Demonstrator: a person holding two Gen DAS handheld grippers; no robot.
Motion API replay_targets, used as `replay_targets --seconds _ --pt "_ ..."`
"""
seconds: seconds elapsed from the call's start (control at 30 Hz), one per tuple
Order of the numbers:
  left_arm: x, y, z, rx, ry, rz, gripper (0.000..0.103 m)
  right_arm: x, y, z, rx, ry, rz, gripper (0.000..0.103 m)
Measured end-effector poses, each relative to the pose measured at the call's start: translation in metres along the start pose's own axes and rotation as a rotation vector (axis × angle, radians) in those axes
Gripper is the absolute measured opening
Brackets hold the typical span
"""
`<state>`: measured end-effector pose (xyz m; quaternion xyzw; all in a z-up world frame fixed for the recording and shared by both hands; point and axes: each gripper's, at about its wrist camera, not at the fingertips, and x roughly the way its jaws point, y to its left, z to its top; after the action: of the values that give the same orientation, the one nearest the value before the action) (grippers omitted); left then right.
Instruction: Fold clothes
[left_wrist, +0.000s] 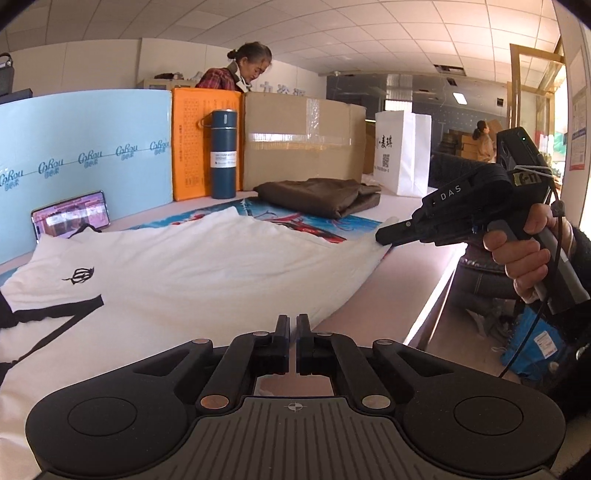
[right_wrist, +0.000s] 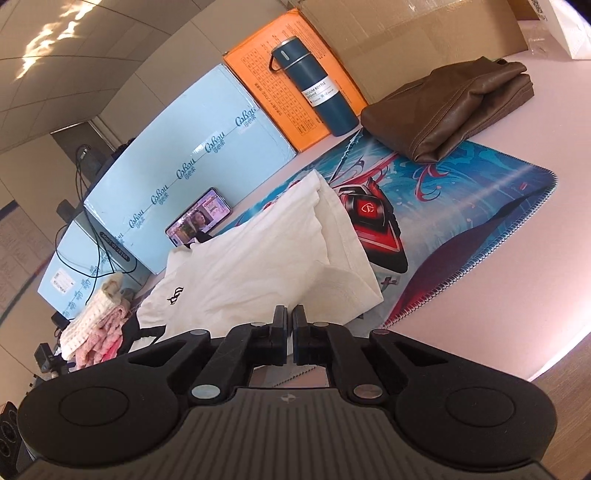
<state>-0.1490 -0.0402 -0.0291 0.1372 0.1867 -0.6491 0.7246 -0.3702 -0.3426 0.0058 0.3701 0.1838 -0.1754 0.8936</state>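
now both grippers are clenched: the left gripper (left_wrist: 293, 325) pinches the white shirt's (left_wrist: 192, 266) near hem, the right gripper (left_wrist: 384, 236) its far corner. shirt lies across the printed mat (right_wrist: 461, 206). bottle (right_wrist: 317, 88) label reads "vacuum bottle"; blue board (left_wrist: 85, 162) says "cobou".

One white shirt (left_wrist: 192, 266), one folded brown garment (left_wrist: 321, 195), one flask (left_wrist: 223, 153), one phone (left_wrist: 70, 216), two grippers.

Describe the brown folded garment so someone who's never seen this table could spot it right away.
Find the big cardboard box at the table's far edge. Just in front of it, on the far end of the colourful printed mat, lies the brown folded garment. It is the only dark clothing there; the shirt nearer is white.
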Motion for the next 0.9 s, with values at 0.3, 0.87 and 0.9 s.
replay_targets --seconds 0.3,0.87,0.9 --pt "-0.019 0.013 -0.011 -0.154 -0.047 -0.158 0.022 -0.029 -0.008 -0.018 -0.093 0.046 -0.129 0.007" --pt "-0.121 0.109 -0.053 -0.683 -0.249 0.794 0.061 0.171 0.029 0.159 -0.417 0.066 -0.087 0.047" --pt "-0.119 0.112 -0.056 -0.699 -0.243 0.801 0.061 0.191 0.026 0.164 -0.404 0.089 -0.109 0.047"
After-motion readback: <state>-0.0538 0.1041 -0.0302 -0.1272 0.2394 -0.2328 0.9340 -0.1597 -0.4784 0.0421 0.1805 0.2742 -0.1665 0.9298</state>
